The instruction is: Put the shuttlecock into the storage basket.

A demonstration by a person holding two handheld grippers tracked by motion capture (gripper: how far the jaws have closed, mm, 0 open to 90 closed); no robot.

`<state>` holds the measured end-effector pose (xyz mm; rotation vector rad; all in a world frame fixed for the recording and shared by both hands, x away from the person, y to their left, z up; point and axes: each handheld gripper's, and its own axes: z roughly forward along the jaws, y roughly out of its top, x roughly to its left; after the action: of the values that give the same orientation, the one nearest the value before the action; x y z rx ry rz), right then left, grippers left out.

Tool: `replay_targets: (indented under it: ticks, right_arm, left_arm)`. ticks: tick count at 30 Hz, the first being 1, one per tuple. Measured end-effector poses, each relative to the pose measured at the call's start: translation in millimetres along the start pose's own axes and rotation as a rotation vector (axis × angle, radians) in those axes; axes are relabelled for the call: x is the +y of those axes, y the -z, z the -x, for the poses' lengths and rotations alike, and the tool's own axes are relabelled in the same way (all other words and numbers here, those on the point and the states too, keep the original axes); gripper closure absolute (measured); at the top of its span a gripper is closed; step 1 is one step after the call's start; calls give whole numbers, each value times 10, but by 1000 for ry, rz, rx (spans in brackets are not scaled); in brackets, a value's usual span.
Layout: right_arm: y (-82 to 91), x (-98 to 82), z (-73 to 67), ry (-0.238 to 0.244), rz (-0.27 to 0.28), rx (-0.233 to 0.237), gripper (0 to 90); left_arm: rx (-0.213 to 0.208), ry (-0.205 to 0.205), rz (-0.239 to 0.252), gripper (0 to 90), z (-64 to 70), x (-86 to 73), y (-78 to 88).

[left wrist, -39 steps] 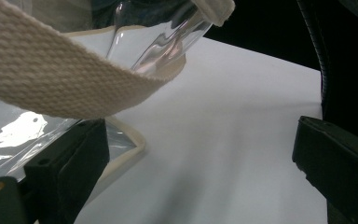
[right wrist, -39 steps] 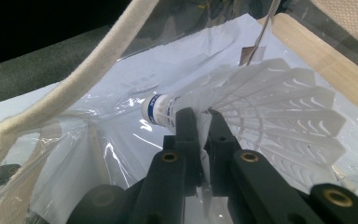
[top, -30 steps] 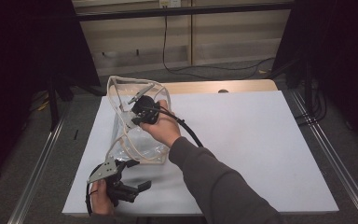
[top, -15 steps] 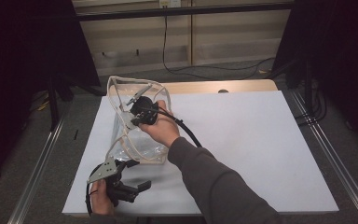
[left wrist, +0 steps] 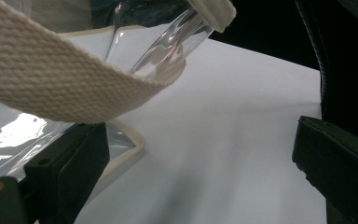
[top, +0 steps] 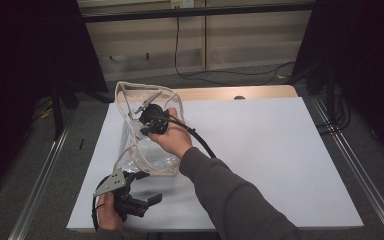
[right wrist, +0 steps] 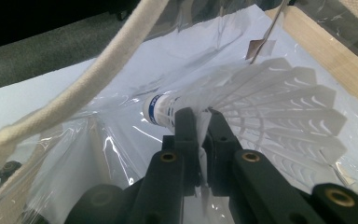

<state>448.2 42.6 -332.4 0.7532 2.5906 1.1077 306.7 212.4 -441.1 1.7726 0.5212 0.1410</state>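
The right tool [right wrist: 199, 122], pinching the shuttlecock [right wrist: 261, 112] inside the bag [top: 130, 150], should lower it fully before letting go, while the left tool [left wrist: 196, 177] stays spread.

The clear bag [top: 147, 132] stands on the table [top: 260, 150] near its left edge, toward the far side. The shuttlecock [right wrist: 242, 112] sits inside the bag, pinched by the right gripper [right wrist: 200, 119]. The left gripper [top: 130, 192] rests at the near left corner, just before the bag.
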Motion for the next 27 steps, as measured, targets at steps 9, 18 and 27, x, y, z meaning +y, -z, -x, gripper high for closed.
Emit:
replay_targets:
  ticks: [9,18,27]
  right_arm:
    - [13,-5,8,3,4,-51,427]
    - [147,21,-3,-15,52,-32,233]
    - [286,34,-54,-17,80,-9,143]
  left_arm:
    - [1,0,5,41,0,2,10]
    - [3,1,4,40,3,2,11]
    - [5,-1,4,40,2,1,11]
